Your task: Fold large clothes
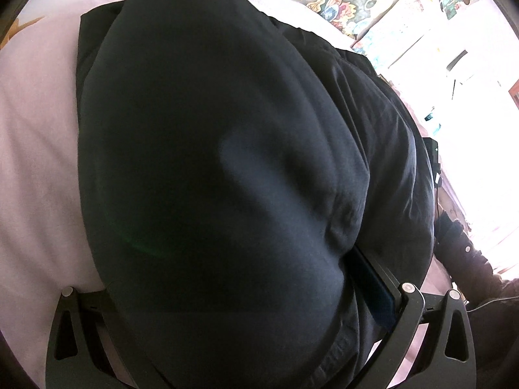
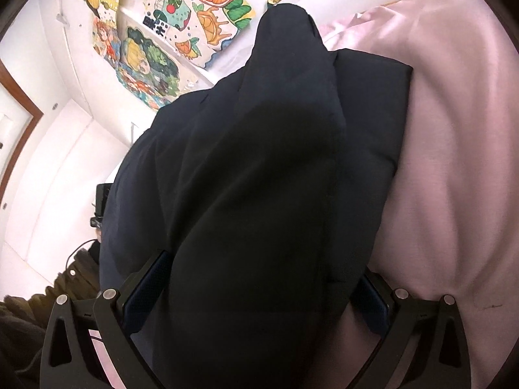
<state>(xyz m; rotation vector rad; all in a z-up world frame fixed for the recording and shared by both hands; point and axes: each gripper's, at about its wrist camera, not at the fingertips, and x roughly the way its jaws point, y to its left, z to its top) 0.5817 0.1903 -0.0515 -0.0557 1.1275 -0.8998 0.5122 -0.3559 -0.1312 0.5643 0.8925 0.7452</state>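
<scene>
Garment [image 1: 211, 129] held up over pink bedsheet [image 1: 35, 149].
Left gripper [image 1: 246, 295] and right gripper [image 2: 259, 288] each pinch its dark fabric between their fingers.

A pale pink bedsheet [image 1: 35, 149] fills the 9 o'clock side of the left wrist view, colourful fruit and cartoon drawings [image 2: 207, 37] hang on the white wall [image 2: 61, 168] toward 11 o'clock of the right wrist view, and a brown wooden frame [image 2: 22, 97] edges 9 o'clock.

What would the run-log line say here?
fold in progress | left gripper and right gripper: shut on dark garment | pink sheet beneath
</scene>
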